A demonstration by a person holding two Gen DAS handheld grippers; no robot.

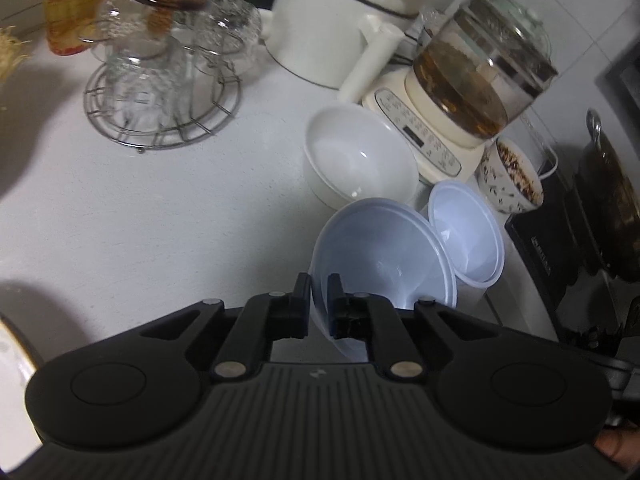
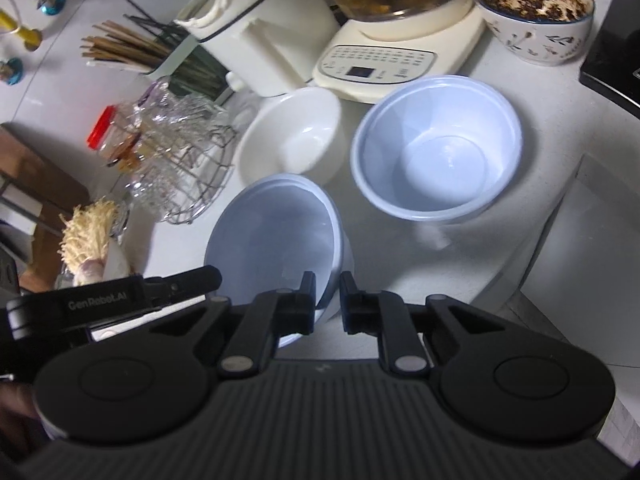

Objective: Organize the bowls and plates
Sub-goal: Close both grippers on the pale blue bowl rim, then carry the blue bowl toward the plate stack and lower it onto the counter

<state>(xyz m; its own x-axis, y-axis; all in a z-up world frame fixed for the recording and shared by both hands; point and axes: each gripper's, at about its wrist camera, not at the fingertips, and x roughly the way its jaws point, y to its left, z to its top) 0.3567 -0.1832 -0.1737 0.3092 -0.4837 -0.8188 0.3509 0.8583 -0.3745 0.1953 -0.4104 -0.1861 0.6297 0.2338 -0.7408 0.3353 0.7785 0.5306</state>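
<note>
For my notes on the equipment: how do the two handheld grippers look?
Both the left gripper and the right gripper are matte black plastic: a ribbed body, two round discs, silver rivets on the linkage arms, short blocky fingers. The left gripper's side bears pale "GenRobot.AI" lettering.

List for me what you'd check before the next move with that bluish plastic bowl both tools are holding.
1. Left gripper has its jaws pinched on the held bowl at the rim: ok.
2. Right gripper has its jaws pinched on another part of the same rim: ok.
3. Held bowl level: not ok, it is tilted.
4. Held bowl is single, not two nested: cannot tell.
5. Second plastic bowl is upright and empty, a possible stacking spot: ok.
6. Filled patterned bowl stands apart from the held bowl: ok.
</note>
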